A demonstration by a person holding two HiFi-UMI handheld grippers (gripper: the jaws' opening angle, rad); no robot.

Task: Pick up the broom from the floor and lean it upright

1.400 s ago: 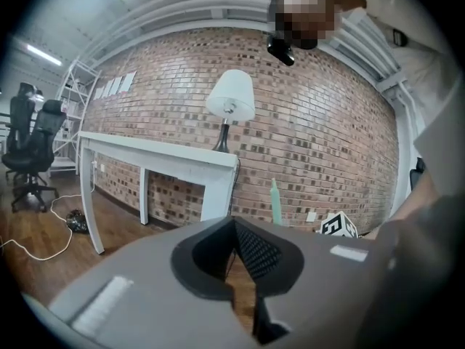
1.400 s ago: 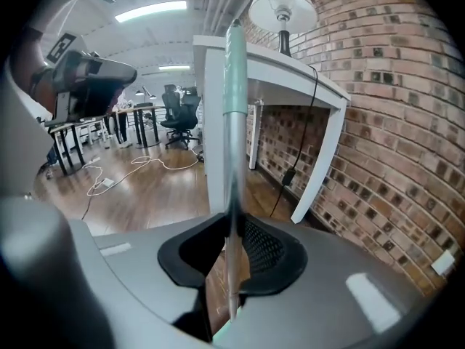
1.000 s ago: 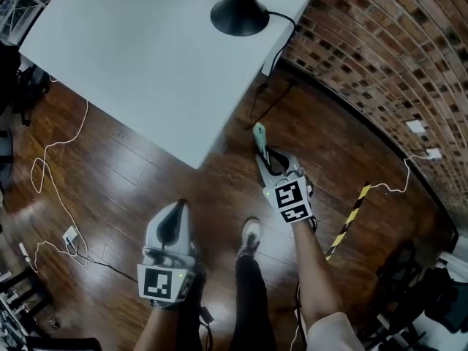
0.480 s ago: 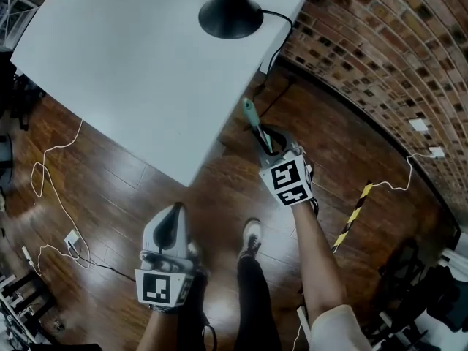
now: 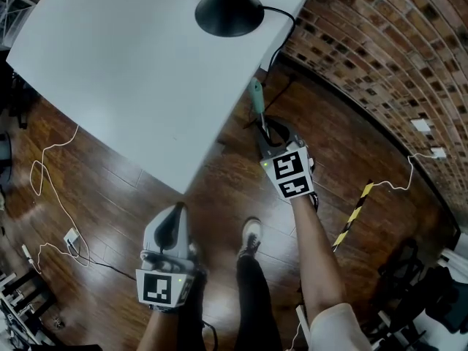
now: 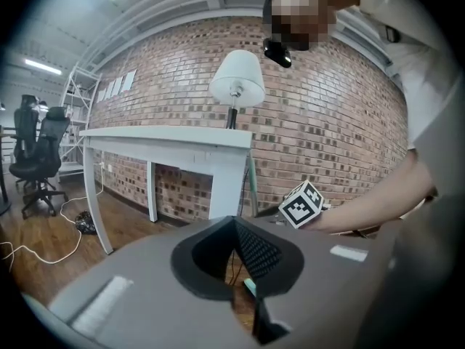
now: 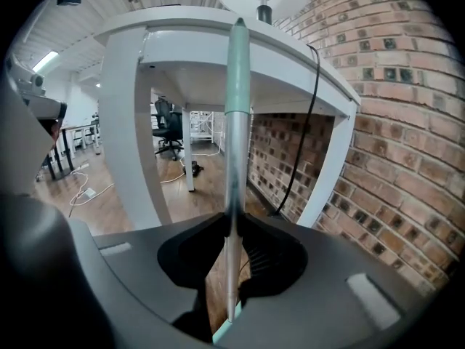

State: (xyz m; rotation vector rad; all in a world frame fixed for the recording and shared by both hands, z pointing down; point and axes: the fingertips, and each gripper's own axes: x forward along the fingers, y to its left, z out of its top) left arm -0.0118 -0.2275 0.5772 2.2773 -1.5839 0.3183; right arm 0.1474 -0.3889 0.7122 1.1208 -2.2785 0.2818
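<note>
Right gripper (image 7: 232, 242) clamps the silver, green-tipped broom handle (image 7: 234, 151) upright, lifted; leaning against the white table (image 5: 131, 64) remains. Left gripper (image 6: 236, 271) is closed, empty.

Head view, centre: I see only the green top of the broom (image 5: 257, 99) above the right gripper (image 5: 269, 129); the rest of it lies behind the gripper's body. Right gripper view, lower centre: its shaft drops between the jaws and its bottom end is hidden. The lamp (image 5: 229, 9) is cut by the top edge in those two views. Left gripper view, lower centre: I cannot identify a small teal patch (image 6: 250, 286).
</note>
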